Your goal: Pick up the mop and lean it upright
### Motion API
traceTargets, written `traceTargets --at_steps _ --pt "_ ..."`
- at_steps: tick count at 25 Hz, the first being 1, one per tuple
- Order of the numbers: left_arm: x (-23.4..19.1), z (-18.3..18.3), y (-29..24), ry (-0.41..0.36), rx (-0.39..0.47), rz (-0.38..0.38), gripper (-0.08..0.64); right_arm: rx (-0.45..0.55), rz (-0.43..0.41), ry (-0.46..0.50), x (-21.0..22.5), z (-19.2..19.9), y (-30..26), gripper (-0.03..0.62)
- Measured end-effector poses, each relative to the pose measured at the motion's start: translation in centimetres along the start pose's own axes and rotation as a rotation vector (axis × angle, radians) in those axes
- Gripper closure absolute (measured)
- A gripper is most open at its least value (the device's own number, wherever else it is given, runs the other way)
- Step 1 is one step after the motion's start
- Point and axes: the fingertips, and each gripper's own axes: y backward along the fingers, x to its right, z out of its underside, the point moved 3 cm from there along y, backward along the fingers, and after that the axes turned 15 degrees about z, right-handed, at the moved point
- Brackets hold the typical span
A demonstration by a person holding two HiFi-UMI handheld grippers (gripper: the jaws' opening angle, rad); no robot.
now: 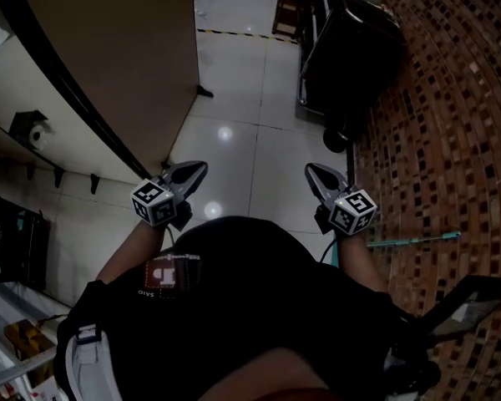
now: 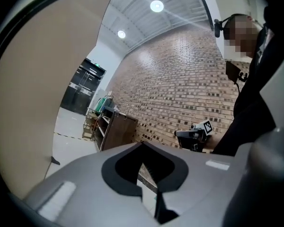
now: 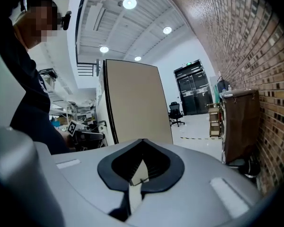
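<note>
Grey left tongs and right tongs both clenched empty above pale floor tiles.

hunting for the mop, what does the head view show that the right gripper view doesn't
Only the head view: a thin pole with a teal tip low by the brick wall, possibly the mop's handle.
Only the right gripper view: ceiling lights, dark double doors and an office chair.
Both: the brick wall, the beige partition, and the left tool and right tool, each shut and empty.
</note>
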Motion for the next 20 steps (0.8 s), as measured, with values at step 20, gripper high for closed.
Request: traceTargets --at_steps 20 --pt "-6.7 -1.1 -8.7 0.024 -0.034 0.095 0.56 -0.021 0.063 0.003 8.1 -2.9 -4.8 0.578"
